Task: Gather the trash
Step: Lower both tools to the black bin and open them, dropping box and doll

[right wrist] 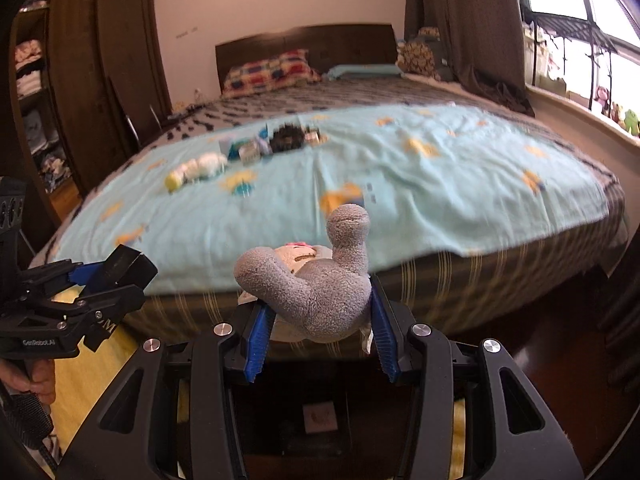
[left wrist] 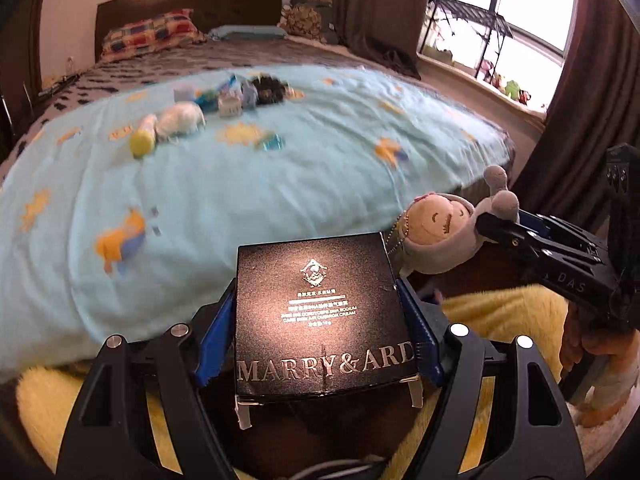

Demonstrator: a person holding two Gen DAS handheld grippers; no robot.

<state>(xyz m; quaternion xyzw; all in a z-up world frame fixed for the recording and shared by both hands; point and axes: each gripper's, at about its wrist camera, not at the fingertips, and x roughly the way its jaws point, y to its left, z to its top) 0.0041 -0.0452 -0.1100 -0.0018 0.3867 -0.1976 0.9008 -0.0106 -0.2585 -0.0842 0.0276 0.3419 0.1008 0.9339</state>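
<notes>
Both wrist views look slightly downward from just off the foot of the bed point(left wrist: 248, 184), toward the headboard point(left wrist: 188, 0). The left view sits left of the right one, its gripper point(right wrist: 100, 280) showing at that view's left edge. Both share the bed, the headboard and the window point(right wrist: 580, 40) right of the bed.

Black left gripper point(left wrist: 322, 320), right gripper point(right wrist: 318, 328), ribbed blue jaws, silver screws

Bed point(right wrist: 500, 280), checked pillow point(right wrist: 272, 70), wardrobe point(right wrist: 100, 80)
</notes>
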